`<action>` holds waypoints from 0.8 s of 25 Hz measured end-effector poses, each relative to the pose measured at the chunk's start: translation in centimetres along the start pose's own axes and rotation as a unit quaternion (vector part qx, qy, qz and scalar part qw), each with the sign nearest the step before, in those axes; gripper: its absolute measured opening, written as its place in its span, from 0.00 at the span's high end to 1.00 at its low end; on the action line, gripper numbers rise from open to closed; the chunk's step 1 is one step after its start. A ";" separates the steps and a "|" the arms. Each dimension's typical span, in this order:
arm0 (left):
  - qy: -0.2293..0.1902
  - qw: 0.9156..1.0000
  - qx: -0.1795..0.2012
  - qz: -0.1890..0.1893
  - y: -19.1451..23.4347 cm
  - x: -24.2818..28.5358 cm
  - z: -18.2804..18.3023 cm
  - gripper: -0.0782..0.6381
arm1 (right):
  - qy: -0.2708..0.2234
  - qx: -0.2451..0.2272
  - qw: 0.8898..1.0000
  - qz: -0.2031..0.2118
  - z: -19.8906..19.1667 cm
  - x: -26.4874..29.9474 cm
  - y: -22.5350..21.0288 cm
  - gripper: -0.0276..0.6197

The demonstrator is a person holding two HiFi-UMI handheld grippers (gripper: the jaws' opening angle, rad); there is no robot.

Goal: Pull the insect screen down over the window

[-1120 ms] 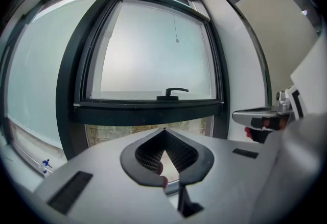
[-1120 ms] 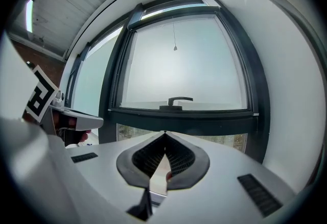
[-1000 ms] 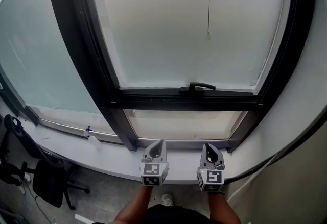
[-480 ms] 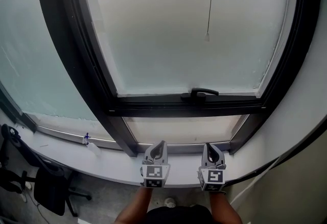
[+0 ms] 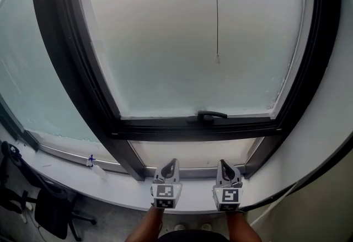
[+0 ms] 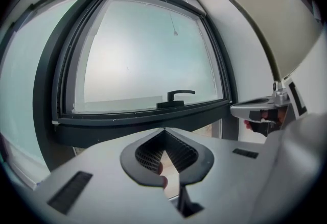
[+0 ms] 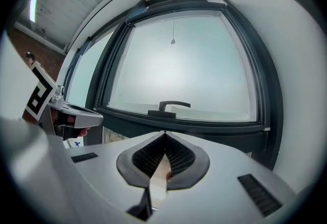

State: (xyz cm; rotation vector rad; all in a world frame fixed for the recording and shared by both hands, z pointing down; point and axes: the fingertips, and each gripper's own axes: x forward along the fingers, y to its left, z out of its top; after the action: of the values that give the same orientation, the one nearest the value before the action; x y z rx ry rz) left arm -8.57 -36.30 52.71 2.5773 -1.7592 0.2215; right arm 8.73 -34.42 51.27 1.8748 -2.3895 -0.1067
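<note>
A thin pull cord with a small toggle hangs from above in front of the large frosted pane; where it starts is out of view. The dark window frame carries a black handle on its lower bar. My left gripper and right gripper stand side by side over the sill, far below the toggle, both shut with nothing in them. The left gripper view has the handle and toggle ahead. The right gripper view shows the handle and toggle too.
A pale sill runs under the window. A small blue-topped bottle stands on it at the left. A black office chair is on the floor at lower left. A white wall closes the right side.
The view has tipped upward: handle and cord toggle sit lower in the picture than before. Both grippers stay shut and side by side over the sill.
</note>
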 end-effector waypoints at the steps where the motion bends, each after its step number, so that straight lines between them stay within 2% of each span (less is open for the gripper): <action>1: -0.003 1.000 -0.005 0.001 0.0 0.2 0.5 0.89 | -0.002 -0.004 1.000 0.004 0.0 0.3 -0.3 0.95; 4: -0.020 0.999 -0.032 -0.004 -0.1 0.8 2.2 0.89 | 0.004 0.020 1.000 0.006 0.0 0.8 -1.4 0.95; 6: -0.029 0.999 -0.043 -0.001 0.2 1.2 3.0 0.89 | -0.011 0.035 0.999 0.009 0.1 1.5 -1.9 0.95; 11: -0.034 0.997 -0.059 0.021 0.6 2.1 5.9 0.89 | -0.047 0.067 0.996 0.018 3.7 3.0 -3.4 0.95; 15: -0.070 0.996 -0.041 0.028 1.5 3.2 9.2 0.89 | -0.091 0.043 0.995 0.013 8.3 4.4 -4.5 0.95; 18: -0.101 0.994 -0.044 0.025 2.6 4.4 10.9 0.89 | -0.121 0.020 0.992 0.008 11.5 5.1 -5.0 0.95; 20: -0.117 0.992 -0.026 0.033 3.7 4.9 12.7 0.89 | -0.138 0.006 0.990 0.004 13.2 5.6 -5.3 0.95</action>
State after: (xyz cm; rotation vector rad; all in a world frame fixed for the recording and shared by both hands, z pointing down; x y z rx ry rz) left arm -8.82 -43.33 40.48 2.6035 -1.8950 -0.1314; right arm 10.93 -41.24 37.78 1.9716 -2.5746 -0.3747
